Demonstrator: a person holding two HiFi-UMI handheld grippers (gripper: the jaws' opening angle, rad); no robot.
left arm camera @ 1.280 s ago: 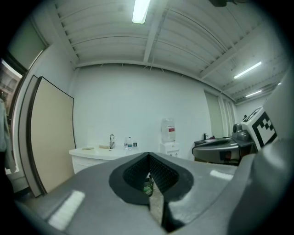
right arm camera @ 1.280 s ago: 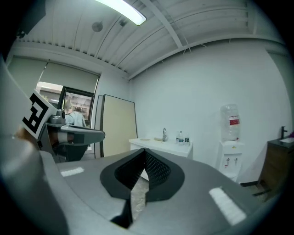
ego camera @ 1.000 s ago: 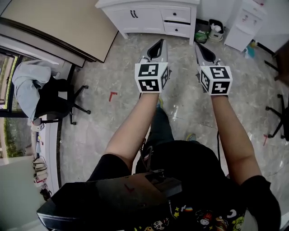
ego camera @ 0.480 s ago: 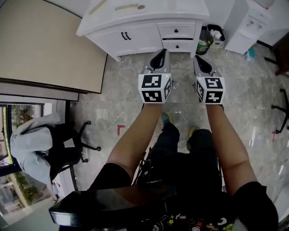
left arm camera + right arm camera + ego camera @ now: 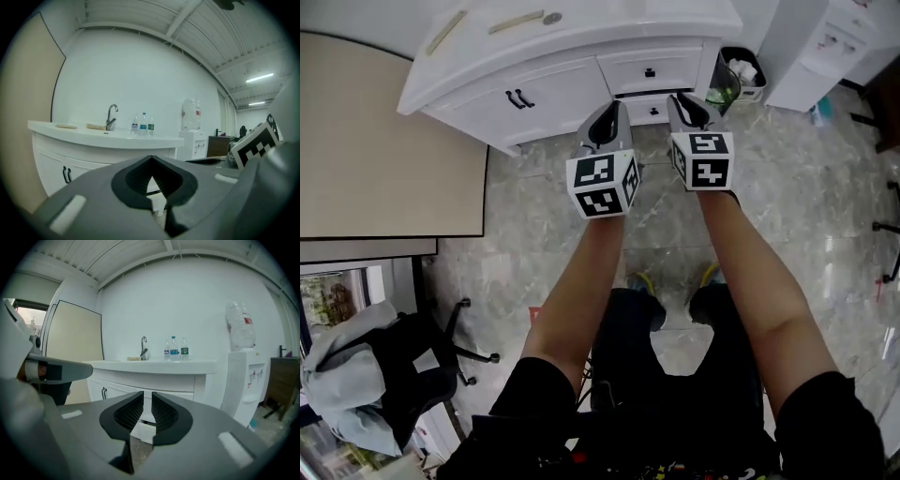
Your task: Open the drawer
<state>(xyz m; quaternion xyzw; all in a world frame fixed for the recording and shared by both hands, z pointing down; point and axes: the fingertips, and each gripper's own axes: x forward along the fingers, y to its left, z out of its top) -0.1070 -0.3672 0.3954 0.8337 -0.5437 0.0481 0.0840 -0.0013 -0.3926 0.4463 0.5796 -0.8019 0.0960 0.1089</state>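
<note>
Drawer [image 5: 649, 71] just beyond right tool [image 5: 682, 98], untouched

The left gripper [image 5: 612, 111] and right gripper [image 5: 682, 101] are matt grey plastic, with ribbed black pads [image 5: 165, 411]. Ahead of them the cabinet [image 5: 553, 89] is smooth white with a soft sheen, its drawer [image 5: 670, 67] front the same. Beneath them the floor [image 5: 516, 225] is glossy, grey-veined polished stone.

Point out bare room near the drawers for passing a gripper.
Free: the grey marble floor before the white curved cabinet, left of the left gripper. Crowded: the black rubbish bin occupies the gap between cabinet and white water dispenser.
</note>
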